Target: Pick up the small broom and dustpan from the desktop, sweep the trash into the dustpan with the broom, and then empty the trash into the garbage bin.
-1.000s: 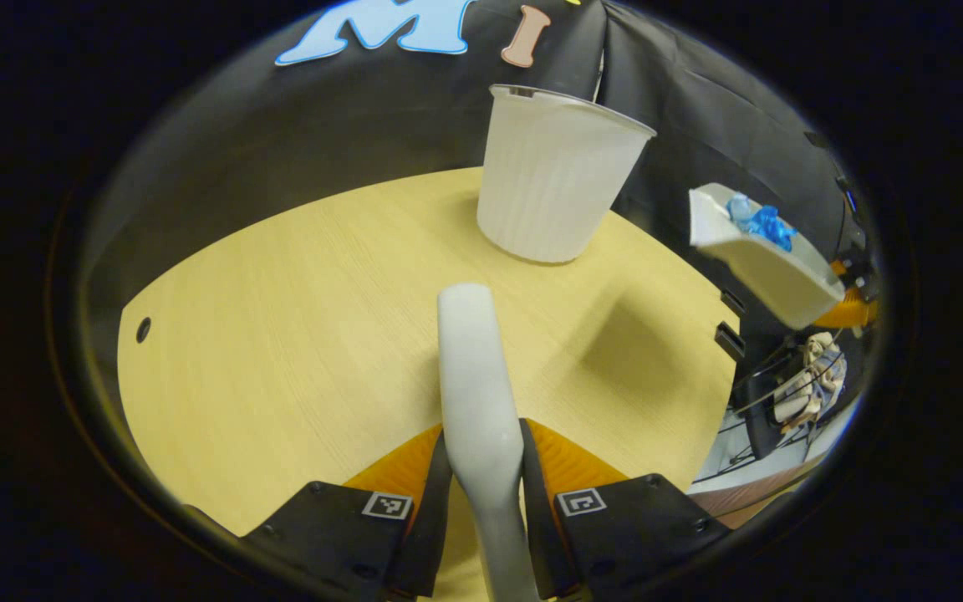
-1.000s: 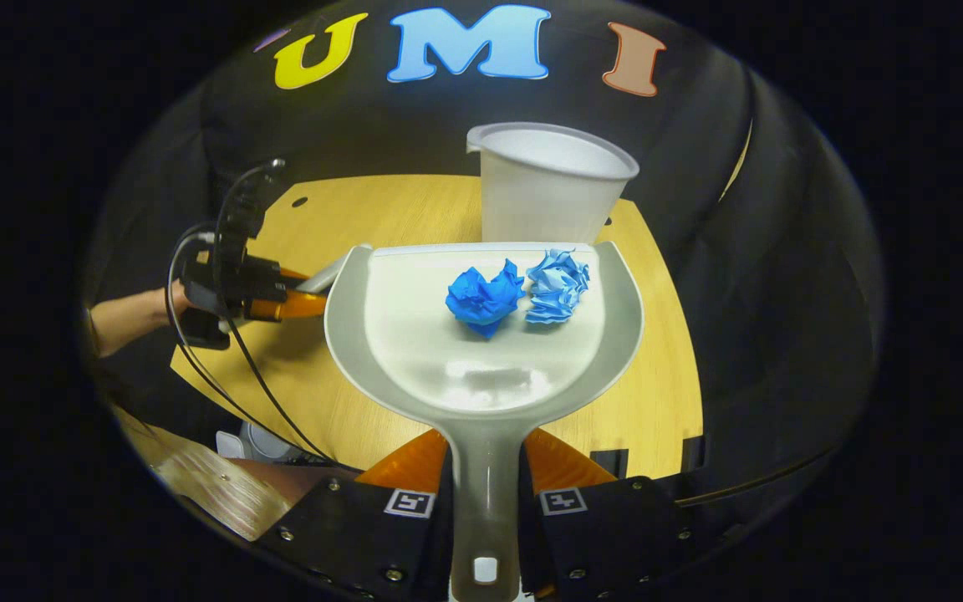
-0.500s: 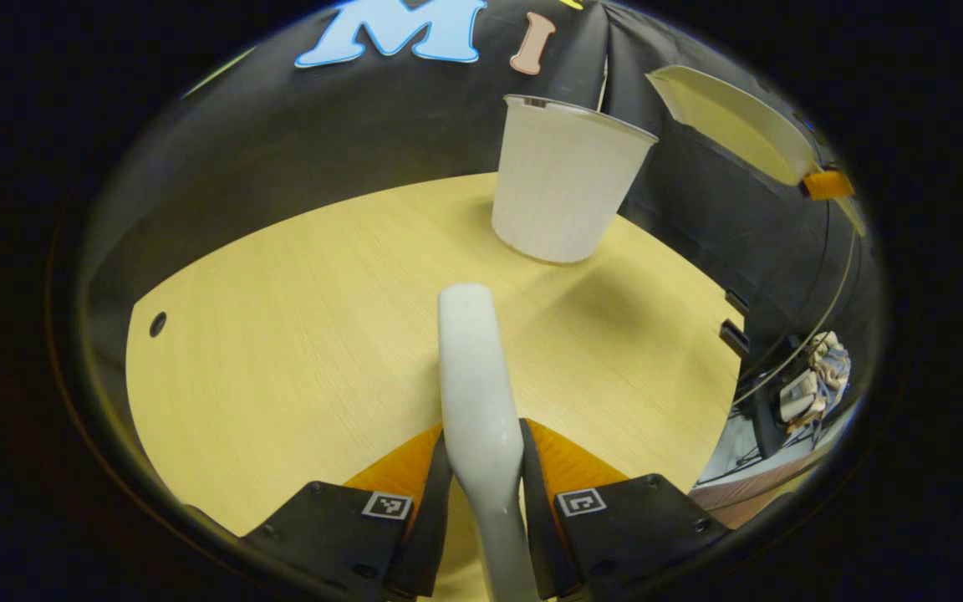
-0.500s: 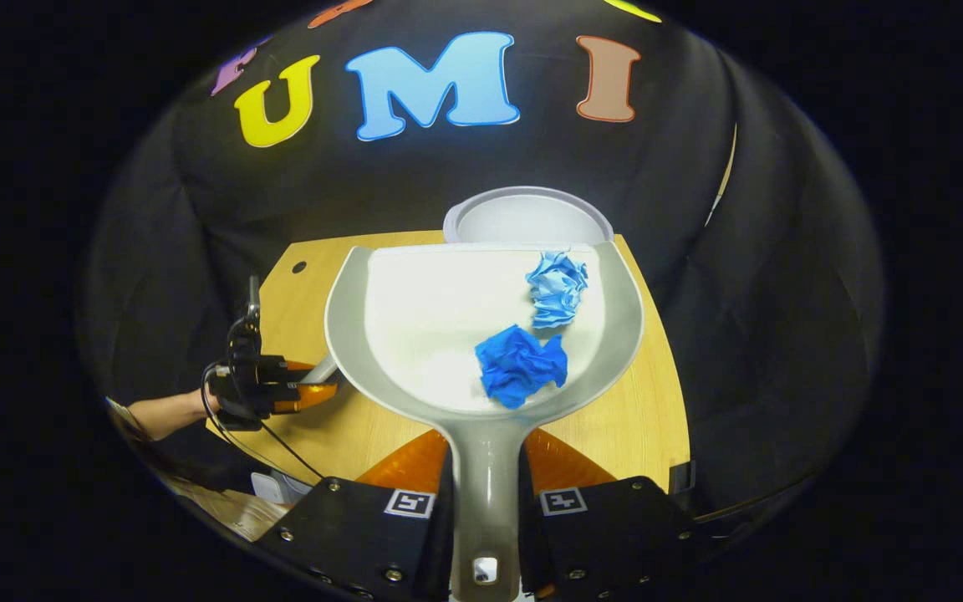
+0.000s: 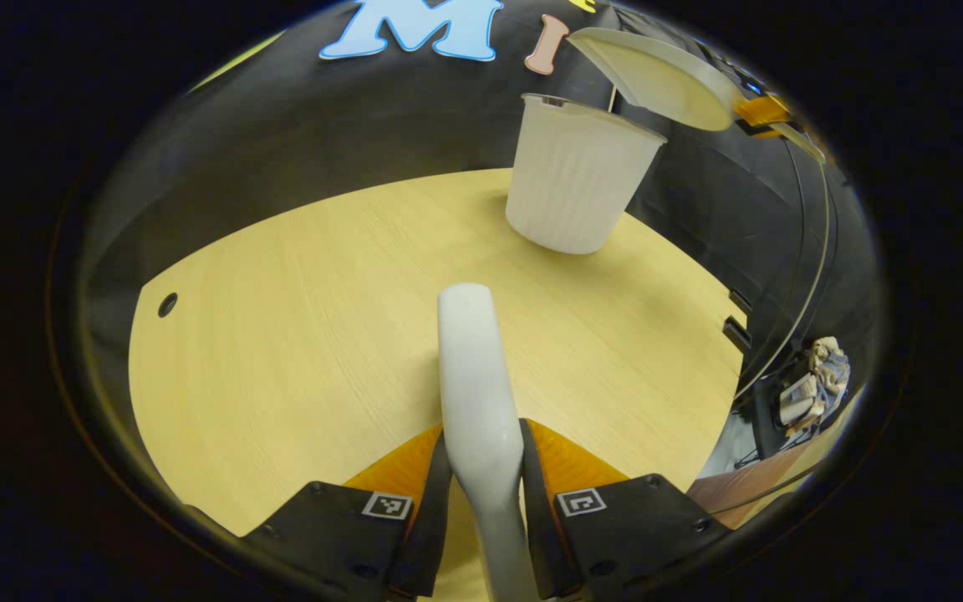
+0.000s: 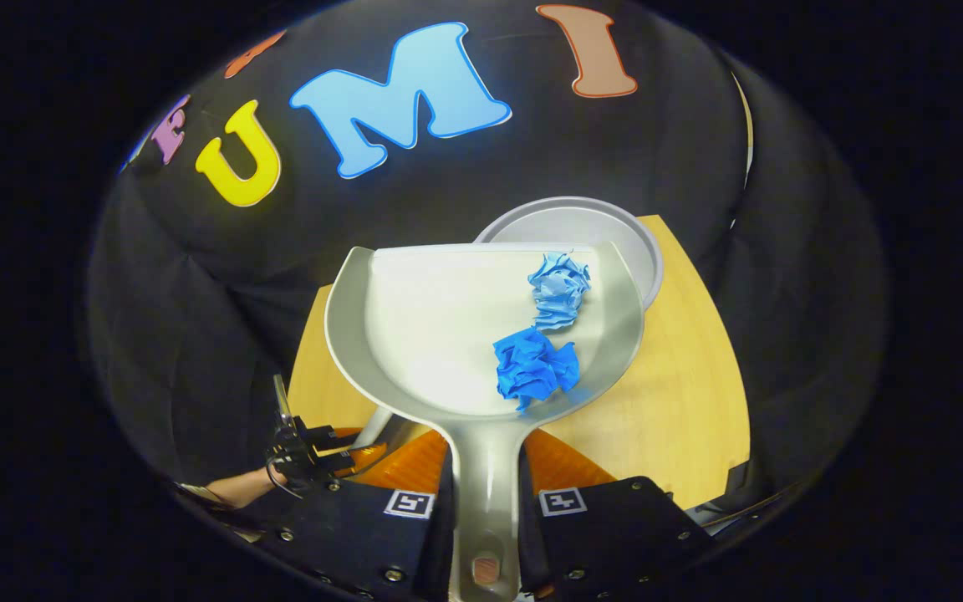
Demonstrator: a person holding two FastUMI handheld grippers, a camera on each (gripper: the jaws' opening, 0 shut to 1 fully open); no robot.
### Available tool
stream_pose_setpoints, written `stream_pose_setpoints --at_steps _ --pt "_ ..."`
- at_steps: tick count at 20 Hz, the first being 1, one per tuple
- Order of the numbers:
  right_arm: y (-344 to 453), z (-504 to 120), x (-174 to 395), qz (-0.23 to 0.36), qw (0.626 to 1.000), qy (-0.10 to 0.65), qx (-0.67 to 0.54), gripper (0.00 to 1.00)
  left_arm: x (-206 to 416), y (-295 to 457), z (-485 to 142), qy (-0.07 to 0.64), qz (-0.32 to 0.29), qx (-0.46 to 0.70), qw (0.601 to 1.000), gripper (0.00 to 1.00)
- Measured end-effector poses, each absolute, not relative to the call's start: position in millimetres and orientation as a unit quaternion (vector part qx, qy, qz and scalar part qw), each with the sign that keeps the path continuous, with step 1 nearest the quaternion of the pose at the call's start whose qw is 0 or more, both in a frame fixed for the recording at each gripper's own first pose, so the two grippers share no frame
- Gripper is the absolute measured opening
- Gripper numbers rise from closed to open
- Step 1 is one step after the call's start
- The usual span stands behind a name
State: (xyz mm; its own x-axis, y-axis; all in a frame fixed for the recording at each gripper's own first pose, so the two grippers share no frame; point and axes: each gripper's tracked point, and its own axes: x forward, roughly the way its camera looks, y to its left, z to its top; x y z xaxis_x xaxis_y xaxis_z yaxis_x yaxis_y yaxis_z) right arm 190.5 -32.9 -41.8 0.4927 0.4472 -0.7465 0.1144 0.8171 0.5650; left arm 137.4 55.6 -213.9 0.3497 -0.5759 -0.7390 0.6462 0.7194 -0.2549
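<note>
Right gripper (image 6: 486, 510): jaws closed on the dustpan handle, both fingers pressing it.
Dustpan (image 6: 440, 334): long axis straight out from the jaws, open lip at the far end, held aloft; seen in the left gripper view as a pale scoop high above the bin.
Dark blue paper wad (image 6: 534, 370): in the pan, toward the handle end, right of centre.
Light blue paper wad (image 6: 559, 288): just beyond the first, close to the lip.
Garbage bin (image 6: 615, 238): open mouth directly past the lip and below it, offset to the right; standing near the far edge of the desktop (image 5: 298, 334).
Judged requirement: lip tipped down over the mouth, wads sliding forward.
Left gripper (image 5: 486, 502): jaws clamped on the broom handle (image 5: 473, 376), low over the desktop, well short of the bin.
</note>
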Motion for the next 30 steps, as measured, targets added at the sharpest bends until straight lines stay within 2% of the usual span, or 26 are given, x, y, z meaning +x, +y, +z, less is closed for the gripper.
stream_pose_setpoints --at_steps 4,8,12,21,24,25,30 --pt "-27 -40 226 0.114 0.781 0.481 0.382 0.31 135 61 -215 0.438 -0.360 0.036 0.823 0.51" --pt "-25 -33 259 0.122 0.723 0.444 0.515 0.31 133 65 -217 0.446 -0.347 0.030 0.824 0.51" --pt "-37 -30 262 0.129 0.667 0.398 0.616 0.31 130 65 -220 0.452 -0.337 0.025 0.826 0.51" --pt "-42 -38 264 0.137 0.569 0.325 0.743 0.30 120 60 -222 0.460 -0.324 0.012 0.827 0.51" --pt "-37 -36 263 0.146 0.567 0.319 0.745 0.31 118 62 -221 0.460 -0.318 0.011 0.829 0.49" --pt "-37 -35 263 0.148 0.568 0.318 0.744 0.31 117 63 -221 0.460 -0.315 0.010 0.830 0.51" --pt "-30 -34 245 0.176 0.599 0.318 0.713 0.30 112 70 -222 0.460 -0.293 0.006 0.838 0.49"
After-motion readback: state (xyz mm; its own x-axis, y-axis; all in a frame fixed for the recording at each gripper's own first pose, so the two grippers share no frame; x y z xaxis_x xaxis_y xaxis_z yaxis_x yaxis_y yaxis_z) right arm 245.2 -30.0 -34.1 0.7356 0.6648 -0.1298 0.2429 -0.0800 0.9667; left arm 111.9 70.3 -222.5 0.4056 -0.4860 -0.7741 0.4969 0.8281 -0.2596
